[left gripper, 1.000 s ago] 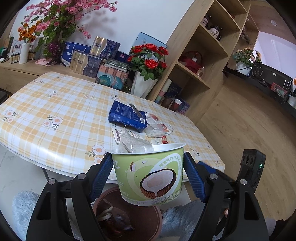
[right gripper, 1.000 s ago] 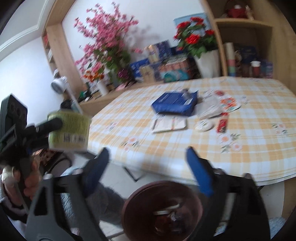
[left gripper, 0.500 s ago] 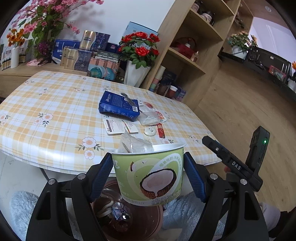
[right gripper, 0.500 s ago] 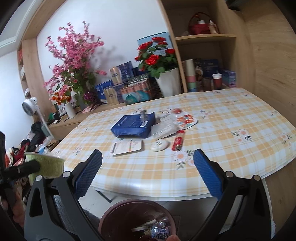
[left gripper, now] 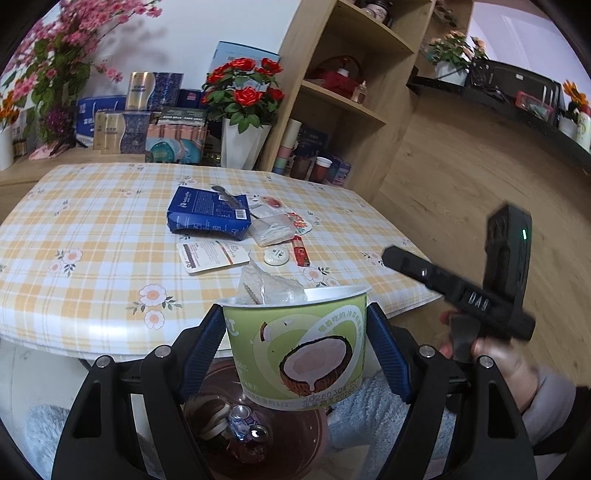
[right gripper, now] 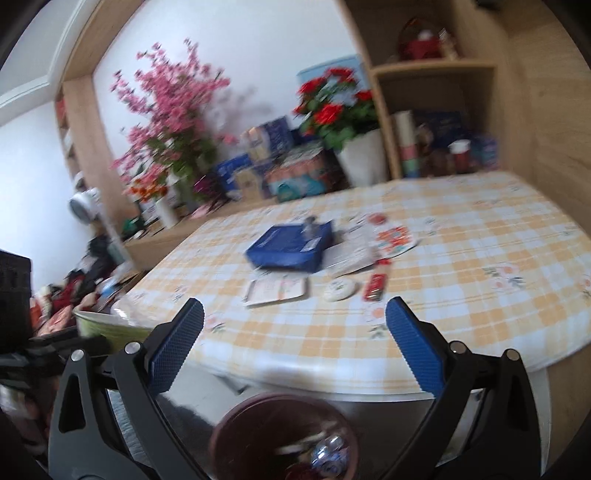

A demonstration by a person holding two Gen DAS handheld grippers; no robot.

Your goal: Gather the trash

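Above the bin (left gripper: 258, 435), left gripper (left gripper: 295, 350) fingers (left gripper: 201, 350) clamped on the green cup (left gripper: 299, 347); right gripper (right gripper: 293, 343) fingers wide, empty.

White wall (left gripper: 192, 33), wooden shelving (left gripper: 354, 107), wood floor (left gripper: 461, 177), checkered table (left gripper: 92, 229).

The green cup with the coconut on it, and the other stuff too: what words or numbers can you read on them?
"20260304" on the green cup, low on its side; the Chinese print around it is too small to read.
"DAS" on the right gripper's black body, as the left wrist view shows it.
Blue box on the table: white print and a barcode, too small to read.
White card: print too small to read.
Right wrist view: too blurred, nothing readable.
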